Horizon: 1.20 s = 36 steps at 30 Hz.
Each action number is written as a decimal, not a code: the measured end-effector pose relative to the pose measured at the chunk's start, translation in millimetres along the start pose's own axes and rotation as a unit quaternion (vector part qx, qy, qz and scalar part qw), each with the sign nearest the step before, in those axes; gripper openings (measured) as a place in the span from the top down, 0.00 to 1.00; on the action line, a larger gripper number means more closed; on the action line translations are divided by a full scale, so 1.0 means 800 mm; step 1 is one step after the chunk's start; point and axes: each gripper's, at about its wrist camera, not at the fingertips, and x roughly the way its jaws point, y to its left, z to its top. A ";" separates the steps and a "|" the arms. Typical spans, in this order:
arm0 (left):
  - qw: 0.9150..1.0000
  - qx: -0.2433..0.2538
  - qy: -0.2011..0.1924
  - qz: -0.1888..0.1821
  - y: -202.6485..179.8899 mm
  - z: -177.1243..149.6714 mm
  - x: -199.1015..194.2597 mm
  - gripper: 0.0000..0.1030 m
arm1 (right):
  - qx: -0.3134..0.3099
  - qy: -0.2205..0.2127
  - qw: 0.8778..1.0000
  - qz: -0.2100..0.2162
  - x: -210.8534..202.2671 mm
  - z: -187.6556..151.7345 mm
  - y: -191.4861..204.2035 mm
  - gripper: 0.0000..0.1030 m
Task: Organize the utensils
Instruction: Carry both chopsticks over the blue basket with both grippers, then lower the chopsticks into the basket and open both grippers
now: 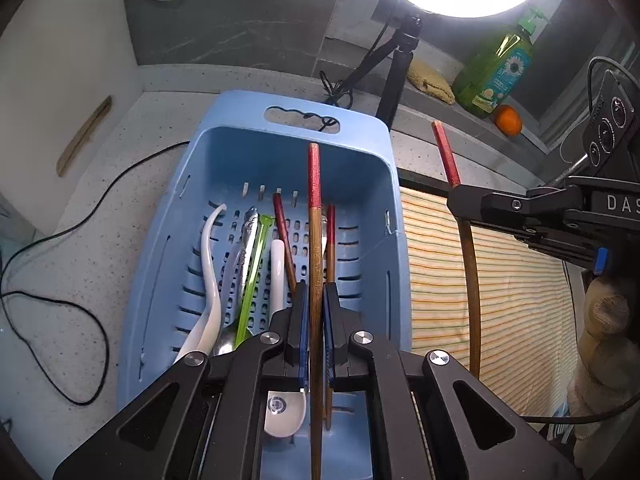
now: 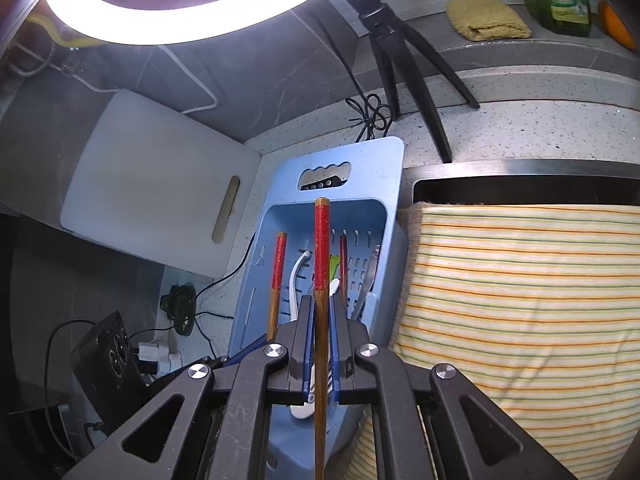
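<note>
Left wrist view: the left gripper [image 1: 315, 320] is clamped on a red-tipped wooden chopstick [image 1: 315, 248], its long axis running straight away over the pale blue slotted plastic basket [image 1: 362, 148], red end toward the handle end. Inside lie white ceramic spoons [image 1: 210, 264], a green plastic utensil [image 1: 254, 272], a metal spoon [image 1: 244, 240] and two more chopsticks [image 1: 284, 236]. The right gripper [image 1: 460, 196], over the striped cloth [image 1: 520, 280], pinches a second red-tipped chopstick [image 1: 468, 240].

Right wrist view: that chopstick points at the basket's handle slot; only here the white cutting board [image 2: 152, 200] shows whole.

Two wooden chopsticks [image 1: 315, 240] with red tops are lifted above the blue basket [image 1: 248, 120]. Spoons [image 1: 210, 264] and other chopsticks [image 1: 285, 236] lie inside it.
</note>
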 end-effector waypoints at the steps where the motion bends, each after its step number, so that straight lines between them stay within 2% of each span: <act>1: 1.000 0.000 0.003 0.001 0.002 0.000 0.003 0.95 | 0.002 0.002 1.000 -0.002 0.006 0.001 0.001 0.94; 11: 1.000 -0.017 0.020 -0.006 0.018 0.004 0.031 0.95 | 0.014 0.023 0.999 -0.021 0.059 0.009 -0.003 0.94; 22: 0.999 -0.025 0.046 -0.003 0.025 0.004 0.056 0.95 | 0.001 0.041 0.998 -0.047 0.097 0.014 0.001 0.94; 28: 0.998 -0.032 0.056 -0.003 0.030 0.006 0.064 0.95 | -0.004 0.042 0.997 -0.069 0.111 0.018 0.001 0.94; 36: 0.997 -0.036 0.063 0.004 0.032 0.010 0.067 0.94 | -0.008 0.042 0.997 -0.071 0.107 0.021 -0.004 0.91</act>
